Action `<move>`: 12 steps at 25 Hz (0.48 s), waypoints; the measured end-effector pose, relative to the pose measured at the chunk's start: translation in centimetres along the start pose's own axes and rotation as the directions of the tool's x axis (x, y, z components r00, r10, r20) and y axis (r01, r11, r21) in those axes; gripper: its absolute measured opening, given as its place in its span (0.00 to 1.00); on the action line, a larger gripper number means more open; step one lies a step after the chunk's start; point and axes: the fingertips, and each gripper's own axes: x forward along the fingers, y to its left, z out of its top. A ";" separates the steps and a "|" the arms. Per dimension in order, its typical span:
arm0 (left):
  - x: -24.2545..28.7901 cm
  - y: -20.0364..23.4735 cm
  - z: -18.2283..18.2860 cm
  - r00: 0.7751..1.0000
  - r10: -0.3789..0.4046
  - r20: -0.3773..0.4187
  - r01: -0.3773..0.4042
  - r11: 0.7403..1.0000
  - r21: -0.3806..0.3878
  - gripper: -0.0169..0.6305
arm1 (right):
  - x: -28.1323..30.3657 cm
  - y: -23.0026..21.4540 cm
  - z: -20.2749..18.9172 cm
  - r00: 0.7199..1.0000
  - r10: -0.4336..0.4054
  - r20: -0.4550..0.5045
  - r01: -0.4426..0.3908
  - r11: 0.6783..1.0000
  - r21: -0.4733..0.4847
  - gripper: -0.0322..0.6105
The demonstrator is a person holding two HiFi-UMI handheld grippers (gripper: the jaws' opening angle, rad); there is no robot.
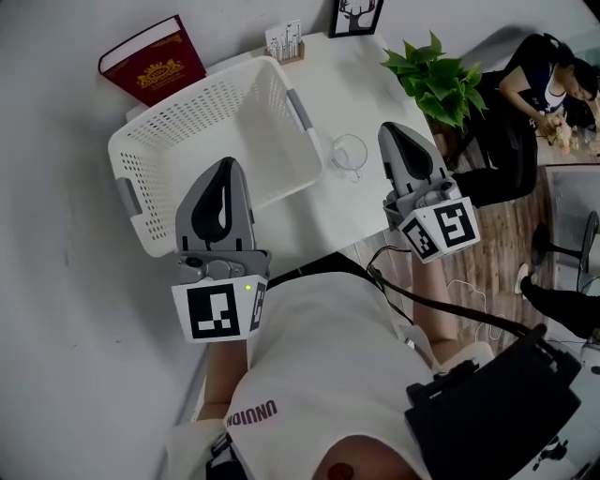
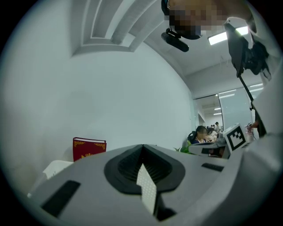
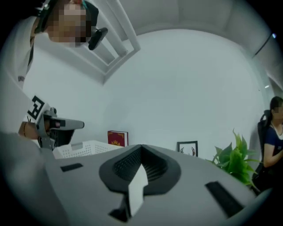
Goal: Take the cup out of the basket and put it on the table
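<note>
Against the wall at far left a red book (image 1: 155, 61) stands propped at the back of the white table (image 1: 356, 84). Just in front of it sits the white perforated basket (image 1: 141, 159), slanted across the table with a grey handle at each end. Its floor looks bare, though the left gripper (image 1: 226, 165) hangs over its near corner and hides that part, so I cannot vouch for the whole of it. In the left gripper view that tool's jaws are pressed together with nothing between them, and it points level toward the wall.

To the right of the basket, just beside its right-hand handle, the cup (image 1: 349, 155) stands upright on the table. It is clear glass with a handle and appears to hold nothing. Behind it, near the wall, are a small card stand (image 1: 284, 42) and a framed picture (image 1: 356, 17).

Further right, the right gripper (image 1: 394, 127) is near the cup but apart from it, over the table's right edge. Its jaws are closed tight on nothing, as its own view shows. A green plant (image 1: 436, 80) stands beyond the table's right corner, and a seated person (image 1: 548, 84) is at the far right.
</note>
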 end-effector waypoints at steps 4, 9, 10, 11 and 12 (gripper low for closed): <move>-0.2 0.4 0.3 1.000 0.011 0.017 -0.011 1.000 0.001 0.04 | 0.4 0.7 2.3 0.999 0.009 0.048 -0.008 1.000 -0.014 0.08; -0.5 0.9 0.8 0.999 0.032 0.030 -0.032 0.999 -0.001 0.04 | 0.8 1.5 3.1 0.998 0.024 0.052 -0.022 0.999 -0.045 0.08; -0.6 1.0 0.8 0.999 0.034 0.030 -0.034 0.999 0.001 0.04 | 0.8 1.6 3.1 0.998 0.027 0.049 -0.024 0.999 -0.048 0.08; -0.6 0.9 0.9 0.999 0.035 0.030 -0.035 0.999 0.003 0.04 | 0.8 1.6 3.1 0.998 0.028 0.048 -0.026 0.998 -0.049 0.08; -0.7 0.9 0.9 0.999 0.037 0.030 -0.037 0.999 0.005 0.04 | 0.8 1.7 3.1 0.998 0.030 0.047 -0.028 0.998 -0.049 0.08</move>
